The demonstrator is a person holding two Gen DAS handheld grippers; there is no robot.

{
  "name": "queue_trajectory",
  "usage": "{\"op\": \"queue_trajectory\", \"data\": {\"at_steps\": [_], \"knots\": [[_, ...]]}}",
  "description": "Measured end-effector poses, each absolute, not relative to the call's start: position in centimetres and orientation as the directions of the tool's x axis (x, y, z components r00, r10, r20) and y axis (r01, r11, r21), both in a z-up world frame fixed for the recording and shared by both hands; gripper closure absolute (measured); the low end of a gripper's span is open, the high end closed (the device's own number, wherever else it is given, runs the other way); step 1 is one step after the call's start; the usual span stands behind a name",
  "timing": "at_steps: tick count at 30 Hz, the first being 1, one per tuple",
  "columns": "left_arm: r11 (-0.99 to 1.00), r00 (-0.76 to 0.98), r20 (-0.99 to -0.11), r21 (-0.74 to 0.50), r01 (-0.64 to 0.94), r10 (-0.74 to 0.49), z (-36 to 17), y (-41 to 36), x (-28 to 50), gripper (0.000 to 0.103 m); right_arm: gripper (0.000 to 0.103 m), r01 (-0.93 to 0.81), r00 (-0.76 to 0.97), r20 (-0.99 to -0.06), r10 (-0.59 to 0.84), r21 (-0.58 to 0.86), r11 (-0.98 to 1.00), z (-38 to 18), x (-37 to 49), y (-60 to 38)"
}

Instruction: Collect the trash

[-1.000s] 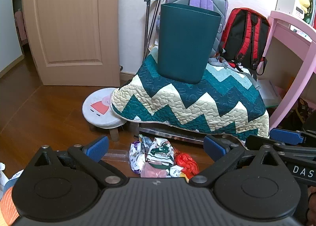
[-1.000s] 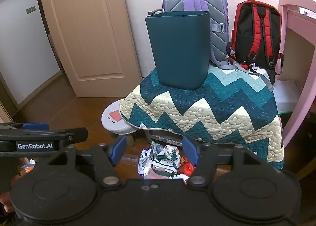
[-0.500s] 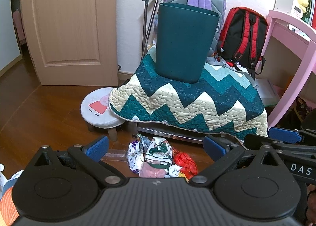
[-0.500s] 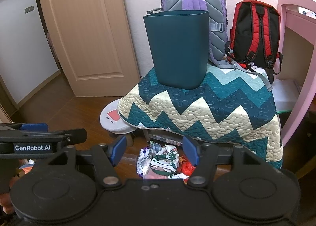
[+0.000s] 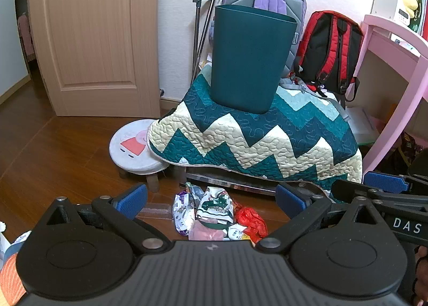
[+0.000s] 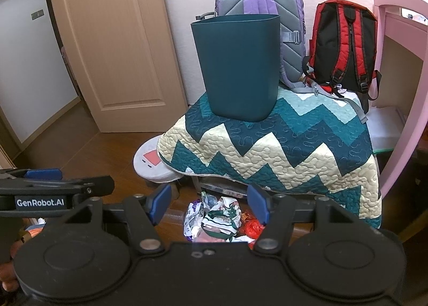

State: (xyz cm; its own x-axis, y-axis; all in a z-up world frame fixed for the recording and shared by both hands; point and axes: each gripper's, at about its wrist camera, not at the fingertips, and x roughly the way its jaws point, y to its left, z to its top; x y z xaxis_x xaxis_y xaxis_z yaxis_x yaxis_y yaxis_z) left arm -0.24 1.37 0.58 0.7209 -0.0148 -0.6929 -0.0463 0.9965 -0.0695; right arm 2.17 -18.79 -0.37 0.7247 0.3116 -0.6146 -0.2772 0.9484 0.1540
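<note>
A heap of crumpled wrappers [image 5: 214,212] lies on the wooden floor in front of the quilt-covered bench; it also shows in the right wrist view [image 6: 219,217]. A red wrapper [image 5: 252,221] lies at its right side. A dark teal bin [image 5: 248,57] stands upright on the quilt [image 5: 256,140], also in the right wrist view [image 6: 238,68]. My left gripper [image 5: 211,199] is open and empty above the heap. My right gripper [image 6: 208,204] is open and empty above the same heap. Each gripper shows at the edge of the other's view.
A small round stool [image 5: 133,150] stands left of the bench. A purple backpack [image 6: 264,6] and a red backpack [image 6: 345,46] lean on the wall behind. A pink desk [image 5: 396,70] stands at the right, a wooden door [image 5: 93,33] at the left.
Both views have shifted slightly: the bin and bench sit a little further left and nearer. Both grippers stay open and empty.
</note>
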Motion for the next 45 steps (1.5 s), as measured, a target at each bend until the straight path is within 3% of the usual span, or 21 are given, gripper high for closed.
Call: {"op": "queue_trajectory", "data": {"at_steps": [32,45], "knots": [[0.995,0.703,-0.71,-0.087,-0.048,-0.029,-0.2,1.3,1.1,0.0,0.04,-0.29,0.714,-0.627,0.312,0.14,0.947,-0.8,3.2,-18.6],[0.99,0.658,-0.753,-0.107,-0.088,-0.023,-4.0,3.7,7.4,0.0,0.04,-0.318,0.687,-0.654,0.318,0.124,0.94,-3.0,8.5,-18.1]]}}
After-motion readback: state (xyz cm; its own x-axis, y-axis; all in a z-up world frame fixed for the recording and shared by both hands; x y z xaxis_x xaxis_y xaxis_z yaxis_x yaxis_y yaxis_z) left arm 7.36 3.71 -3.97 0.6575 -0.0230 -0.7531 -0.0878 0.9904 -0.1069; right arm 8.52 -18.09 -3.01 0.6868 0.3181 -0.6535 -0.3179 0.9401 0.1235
